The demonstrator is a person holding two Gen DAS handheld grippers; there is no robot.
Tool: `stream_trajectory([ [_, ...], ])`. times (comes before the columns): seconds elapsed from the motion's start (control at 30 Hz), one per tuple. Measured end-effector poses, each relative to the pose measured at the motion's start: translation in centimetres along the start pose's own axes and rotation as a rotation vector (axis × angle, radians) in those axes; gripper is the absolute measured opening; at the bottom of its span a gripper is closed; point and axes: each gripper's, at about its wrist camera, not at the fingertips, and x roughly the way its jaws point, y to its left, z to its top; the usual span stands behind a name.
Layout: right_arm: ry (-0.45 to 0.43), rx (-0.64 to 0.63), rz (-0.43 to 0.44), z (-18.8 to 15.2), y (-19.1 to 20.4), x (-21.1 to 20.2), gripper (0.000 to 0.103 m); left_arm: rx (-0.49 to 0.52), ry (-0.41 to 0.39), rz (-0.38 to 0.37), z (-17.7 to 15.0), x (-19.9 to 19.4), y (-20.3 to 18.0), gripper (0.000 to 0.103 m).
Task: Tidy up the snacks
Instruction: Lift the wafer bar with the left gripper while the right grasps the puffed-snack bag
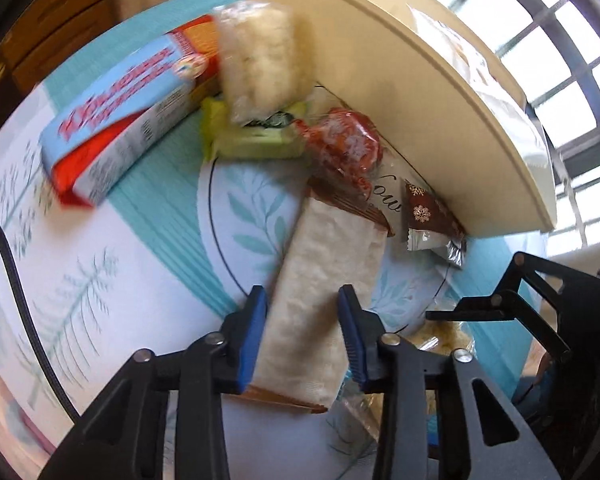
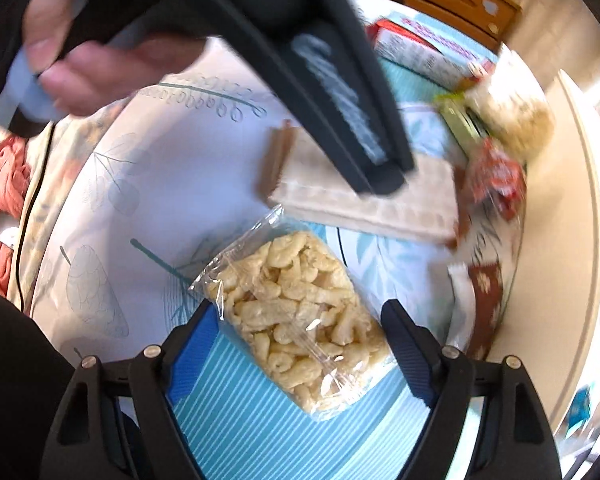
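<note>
- the left gripper (image 1: 302, 332) has black plastic arms and ribbed blue pads, and its jaws are drawn in on a long flat beige packet (image 1: 324, 300); both pads look pressed to its long edges, though the blur leaves the contact a little uncertain.
- that packet is matte and papery, rectangular, with brown crimped ends, and it lies on the table with one end between the jaws and the other reaching toward the heap of snacks.
- the right gripper (image 2: 300, 344) stands spread wide, one pad on either side of a clear crinkly bag of pale puffed curls (image 2: 300, 320); the pads are near the bag's sides without squeezing it.
- the bag is glossy, lumpy and roughly rectangular, and lies flat on the tablecloth (image 1: 100, 240), a smooth white and teal sheet printed with leaves and stripes.
- beyond the beige packet sit a glossy red wrapper (image 1: 340, 148), a pale green bar (image 1: 252, 136), a clear pack of white puffed rice cakes (image 1: 260, 60) and a blue and red cardboard box (image 1: 120, 120).
- a small brown sachet with snowflakes (image 1: 428, 216) lies just beside a cream, smooth-edged tray (image 1: 440, 120).
- a hand (image 2: 100, 52) grips the left tool's handle above the table.
</note>
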Motion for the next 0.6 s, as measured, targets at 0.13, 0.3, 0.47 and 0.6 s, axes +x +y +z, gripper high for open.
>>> stream_trajectory([
  [0.13,0.024,0.053,-0.011,-0.7,-0.2,-0.2,0.082,-0.061,-0.008,-0.008,-2.1,-0.3,0.4,0.029],
  [0.3,0.034,0.102,-0.019,-1.5,-0.4,-0.5,0.081,-0.113,-0.016,0.007,-4.4,-0.5,0.0,0.027],
  [0.47,0.018,0.155,-0.013,-3.9,-1.0,-1.7,0.08,-0.168,-0.024,0.028,-7.9,-1.3,-1.1,0.024],
  [0.6,-0.004,0.218,-0.012,-5.0,-1.5,-2.4,0.08,-0.218,-0.034,0.06,-10.3,-1.3,-2.1,0.024],
])
